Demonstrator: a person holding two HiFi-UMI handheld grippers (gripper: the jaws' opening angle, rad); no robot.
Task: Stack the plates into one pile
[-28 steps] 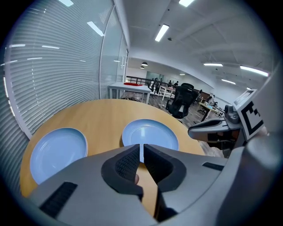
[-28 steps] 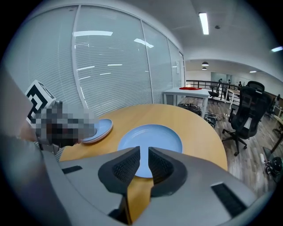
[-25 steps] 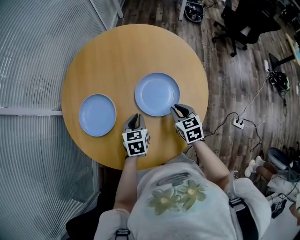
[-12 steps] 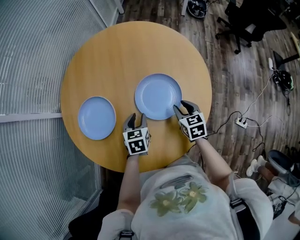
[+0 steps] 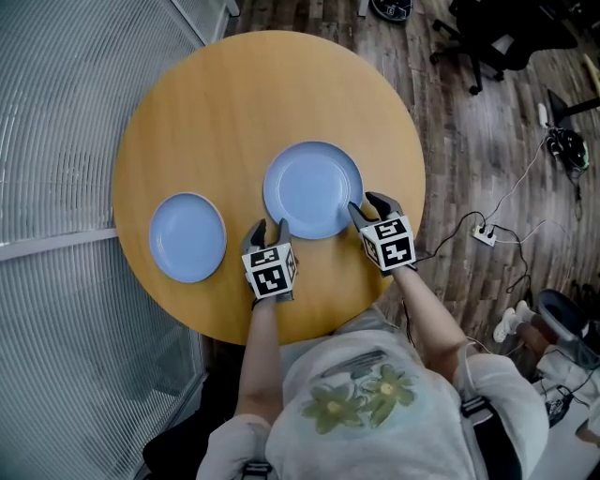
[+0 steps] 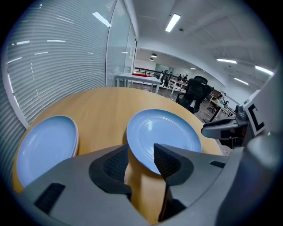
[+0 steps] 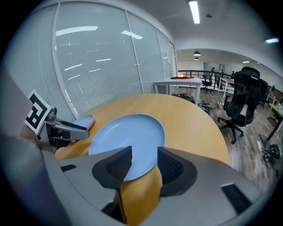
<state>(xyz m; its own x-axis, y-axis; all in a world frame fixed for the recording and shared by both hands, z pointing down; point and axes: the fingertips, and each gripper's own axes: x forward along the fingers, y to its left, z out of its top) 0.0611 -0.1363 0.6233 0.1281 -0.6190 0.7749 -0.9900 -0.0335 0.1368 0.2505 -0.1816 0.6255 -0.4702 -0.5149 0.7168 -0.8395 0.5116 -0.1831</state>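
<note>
Plates (image 5: pixel 312 189) (image 5: pixel 187 236), glossy blue discs, sit on wooden table (image 5: pixel 234 103); left claw (image 5: pixel 266 228) and right claw (image 5: pixel 367 204), just opened, empty.

- Saw a round, pale wooden tabletop (image 5: pixel 234 94) beside white slatted blinds (image 5: pixel 56 112) on the left.
- Made out dark plank floor (image 5: pixel 469 159) on the right, with a black office chair (image 5: pixel 502 28) at the far side.
- Spotted a white power strip (image 5: pixel 485 234) lying on that floor, right of the tabletop.
- Noticed long ceiling lights (image 6: pixel 173 22) lit overhead.
</note>
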